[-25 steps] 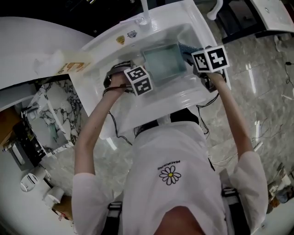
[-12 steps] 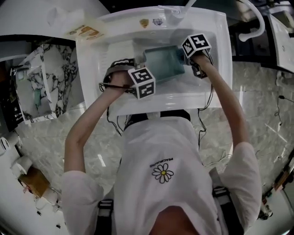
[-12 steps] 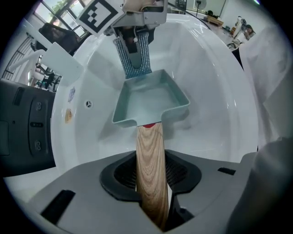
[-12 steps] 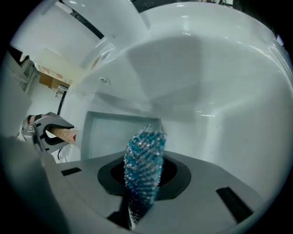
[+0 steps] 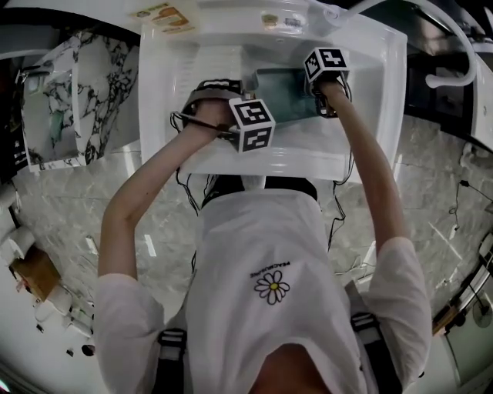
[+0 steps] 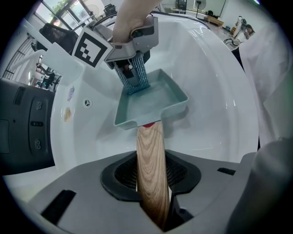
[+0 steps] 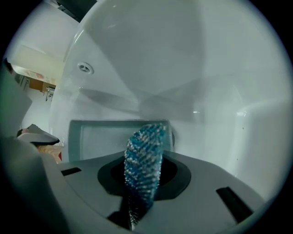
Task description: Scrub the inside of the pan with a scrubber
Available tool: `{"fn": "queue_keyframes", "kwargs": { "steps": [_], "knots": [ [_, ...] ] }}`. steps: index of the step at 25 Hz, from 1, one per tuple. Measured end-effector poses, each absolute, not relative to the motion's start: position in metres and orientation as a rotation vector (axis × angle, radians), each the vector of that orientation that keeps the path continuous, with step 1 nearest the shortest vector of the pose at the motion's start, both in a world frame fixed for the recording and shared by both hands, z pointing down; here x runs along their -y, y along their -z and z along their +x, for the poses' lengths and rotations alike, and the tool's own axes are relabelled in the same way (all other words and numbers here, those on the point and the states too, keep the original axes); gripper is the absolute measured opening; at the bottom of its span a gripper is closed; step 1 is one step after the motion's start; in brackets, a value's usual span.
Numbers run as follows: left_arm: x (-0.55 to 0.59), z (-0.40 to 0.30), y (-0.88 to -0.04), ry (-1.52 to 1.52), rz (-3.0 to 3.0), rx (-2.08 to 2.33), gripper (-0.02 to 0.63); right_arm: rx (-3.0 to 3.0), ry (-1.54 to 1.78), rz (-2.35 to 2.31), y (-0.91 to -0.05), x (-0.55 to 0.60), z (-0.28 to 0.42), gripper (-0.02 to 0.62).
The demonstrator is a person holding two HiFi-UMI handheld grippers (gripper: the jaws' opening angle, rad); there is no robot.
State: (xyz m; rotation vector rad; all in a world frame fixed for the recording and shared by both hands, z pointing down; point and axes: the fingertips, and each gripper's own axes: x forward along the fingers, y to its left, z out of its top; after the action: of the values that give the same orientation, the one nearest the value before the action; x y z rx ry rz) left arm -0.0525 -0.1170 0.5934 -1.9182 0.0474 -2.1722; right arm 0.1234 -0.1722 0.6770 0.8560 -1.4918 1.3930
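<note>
A square teal pan [image 5: 283,94] [image 6: 151,101] sits low in the white sink [image 5: 370,92]. My left gripper [image 5: 233,101] [image 6: 153,201] is shut on the pan's wooden handle [image 6: 151,164], and its jaws have just closed a little tighter on it. My right gripper [image 5: 314,94] [image 7: 137,205] is shut on a blue bristly scrubber [image 7: 144,157] [image 6: 135,78]. It points steeply down over the pan's far side. The scrubber tip hangs just inside the pan [image 7: 103,135]; whether it touches the bottom I cannot tell.
The sink's walls [image 7: 183,68] curve up closely around the pan. An overflow hole [image 6: 87,103] shows on the back wall, and the faucet [image 5: 333,11] stands at the far rim. Cables trail from both grippers across the front rim [image 5: 262,160].
My right gripper has come down from beside the pan to over it, carrying the scrubber. The left gripper has shifted sideways a little with the handle. The head view has swung over the sink.
</note>
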Motion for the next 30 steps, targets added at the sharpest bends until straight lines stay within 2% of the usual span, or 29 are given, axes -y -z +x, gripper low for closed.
{"fn": "queue_keyframes", "kwargs": {
  "steps": [16,30],
  "knots": [
    [0.116,-0.054,-0.592,2.155,-1.91,-0.054,0.13,1.529,-1.415,0.794,-0.672,0.17,0.098,0.057],
    [0.114,-0.061,-0.593,2.153,-1.905,-0.057,0.13,1.742,-1.662,0.6,-0.622,0.159,0.012,0.057]
  ]
}}
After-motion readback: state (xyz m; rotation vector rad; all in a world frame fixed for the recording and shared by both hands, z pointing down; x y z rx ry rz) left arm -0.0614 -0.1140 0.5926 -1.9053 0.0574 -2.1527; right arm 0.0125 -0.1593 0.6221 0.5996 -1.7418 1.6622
